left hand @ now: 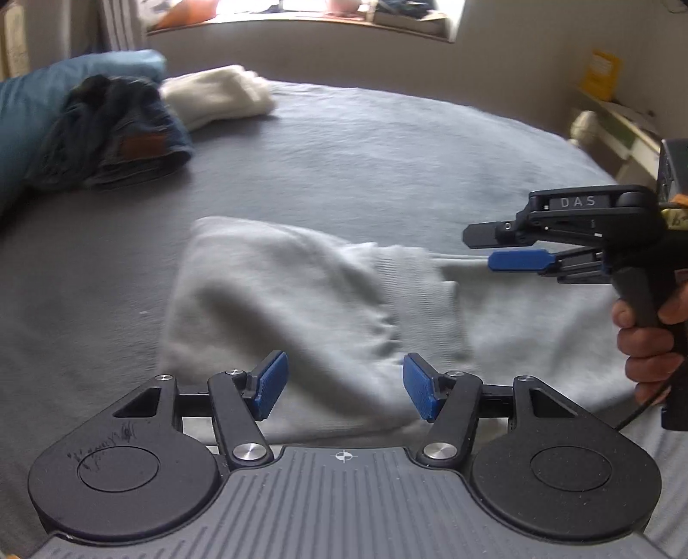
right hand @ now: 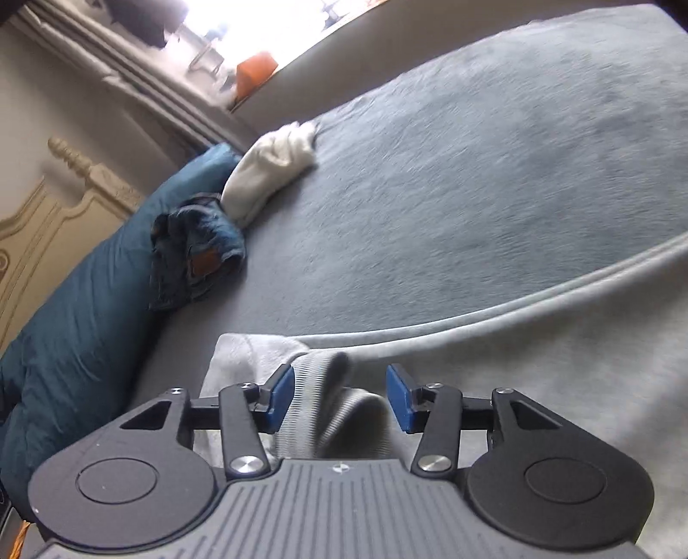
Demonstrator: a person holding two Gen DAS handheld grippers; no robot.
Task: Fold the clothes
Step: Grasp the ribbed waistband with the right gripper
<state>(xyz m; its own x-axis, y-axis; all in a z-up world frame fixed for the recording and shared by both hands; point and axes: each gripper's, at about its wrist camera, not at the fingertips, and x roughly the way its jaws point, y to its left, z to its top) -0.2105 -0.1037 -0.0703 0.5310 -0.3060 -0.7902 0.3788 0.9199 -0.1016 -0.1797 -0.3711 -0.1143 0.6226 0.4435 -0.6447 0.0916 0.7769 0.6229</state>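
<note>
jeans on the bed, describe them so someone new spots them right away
On the grey bed, look to the far left corner by the teal pillow. The jeans lie bunched against it, beside a cream garment: dark blue denim with a brown waist patch.

Bed, pillow and window sill beyond the claws

A grey bed (left hand: 387, 142) spread ahead of the claws; a teal pillow (right hand: 77, 309) lay far left, a cluttered window sill (left hand: 301, 21) ran behind, and a carved cream headboard (right hand: 51, 206) stood leftmost.
</note>
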